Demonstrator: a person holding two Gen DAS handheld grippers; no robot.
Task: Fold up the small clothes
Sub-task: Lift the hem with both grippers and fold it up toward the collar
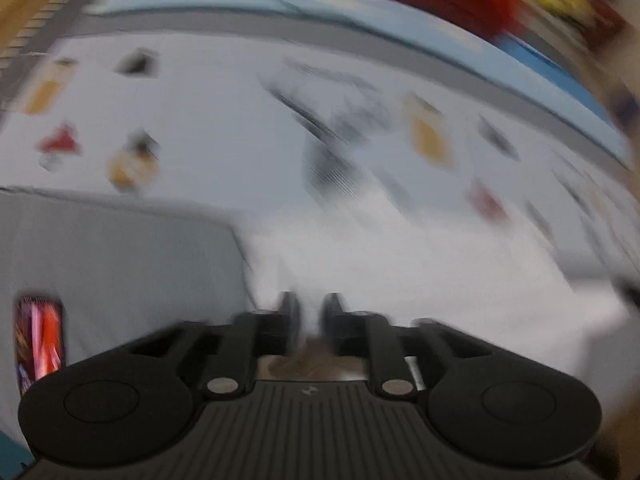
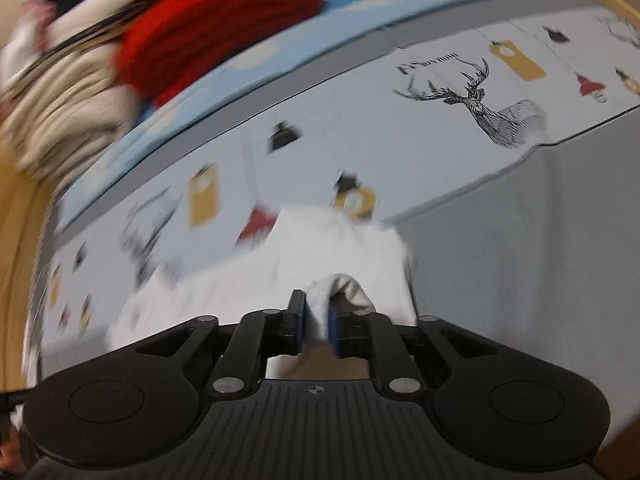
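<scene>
Step in hand: the person is carrying one edge of a small white garment (image 2: 280,280) across the printed surface (image 2: 400,120) with both tongs at once; I judge this to be the fold-over stroke, close to its release.

Right tongs (image 2: 316,324): standing partly open, with a bunched white fold of the garment lying between the blue pads (image 2: 331,330); the cloth is touching them, but whether they are pressing on it the view does not make plain.

Left tongs (image 1: 310,320): the view is heavily blurred; a narrow gap is showing between the two fingers with pale cloth in it, and I cannot tell whether they are gripping.

Garment: spreading ahead of and below both tongs, its far edge lying over the printed ornaments just beyond the right tongs.

Grey cover (image 2: 520,260): lying to the right of the right tongs, and to the left of the left tongs.

Clothes pile (image 2: 180,40): red and cream items are sitting well beyond the right tongs, up and to the left.

Next move: probably letting the carried edge settle flat on the lower layer, opening both tongs fully and drawing them clear without dragging the fold askew.

Risk: the cloth may be clinging to a pad and pulling the corner back.
</scene>
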